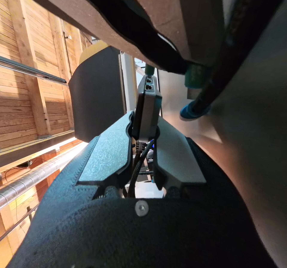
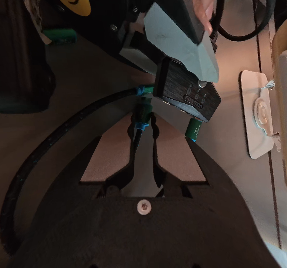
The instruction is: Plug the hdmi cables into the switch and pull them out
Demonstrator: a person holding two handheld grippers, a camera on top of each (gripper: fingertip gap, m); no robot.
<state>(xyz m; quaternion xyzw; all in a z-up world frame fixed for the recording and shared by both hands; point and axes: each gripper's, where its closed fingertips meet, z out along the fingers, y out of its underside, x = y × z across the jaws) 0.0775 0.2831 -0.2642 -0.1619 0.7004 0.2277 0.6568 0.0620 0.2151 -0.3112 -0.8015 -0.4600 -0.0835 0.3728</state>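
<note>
A: Start at the left. The left gripper (image 1: 145, 130) has its pads pressed on the flat faces of the dark HDMI switch (image 1: 147, 105), held up off the desk with its empty ports facing away. Is that hold good enough?

B: I'd judge so, provided it's kept rigid; the switch has to act as an anvil while the other hand pushes.

A: In the middle, the right gripper (image 2: 142, 119) is clamped on the green shell of an HDMI plug (image 2: 143, 110), metal tip just short of the switch's (image 2: 186, 89) side and, as far as I can tell, not yet seated.

B: Then square the plug to the port first. It looks slightly off-axis, so pushing now could jam. Align, then press straight along the plug's length, no twisting.

A: Another green plug (image 2: 148, 89) with its black cable (image 2: 62, 130) is already in just above, and further right a third green plug (image 2: 193, 130) hangs at the lower corner.

B: Keep clear of both; nudging them could lever the switch in the left pads
</note>
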